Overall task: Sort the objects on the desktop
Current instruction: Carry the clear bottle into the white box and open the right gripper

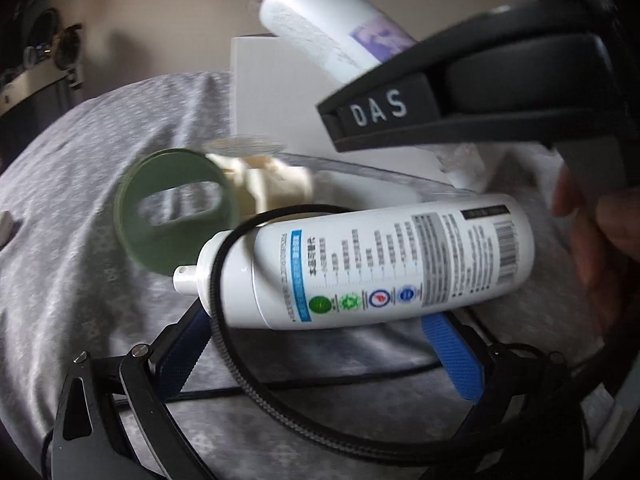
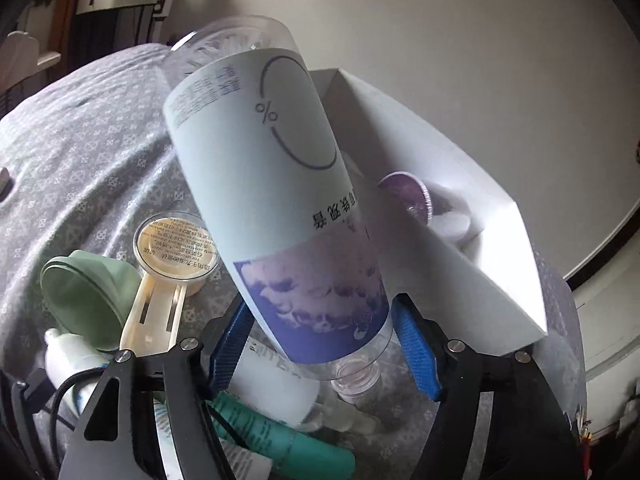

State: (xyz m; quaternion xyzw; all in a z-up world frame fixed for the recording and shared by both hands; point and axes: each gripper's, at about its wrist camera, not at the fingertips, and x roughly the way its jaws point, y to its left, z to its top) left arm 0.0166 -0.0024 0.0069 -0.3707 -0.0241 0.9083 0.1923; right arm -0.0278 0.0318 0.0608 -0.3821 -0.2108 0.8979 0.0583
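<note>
My right gripper (image 2: pixel 324 348) is shut on a tall clear bottle (image 2: pixel 280 208) with a pale blue and purple label. Both blue pads (image 2: pixel 416 356) press its lower body, and its neck points back at me. The bottle hangs tilted in front of the open white box (image 2: pixel 460 216). In the left wrist view the same bottle (image 1: pixel 320 28) sticks out above the box, beyond the black housing marked DAS (image 1: pixel 460 100). My left gripper (image 1: pixel 316 344) stands open, and a white spray bottle (image 1: pixel 360 264) lies crosswise just past its fingertips, with a black cable looped round it.
A purple-lidded jar (image 2: pixel 404 196) lies inside the box. On the grey patterned cloth (image 1: pixel 80 200) lie a green round piece (image 1: pixel 176 208), a cream holder with a round lid (image 2: pixel 176 252), a teal tube (image 2: pixel 280 440) and another white bottle (image 2: pixel 276 384). A hand (image 1: pixel 600 240) shows at the right.
</note>
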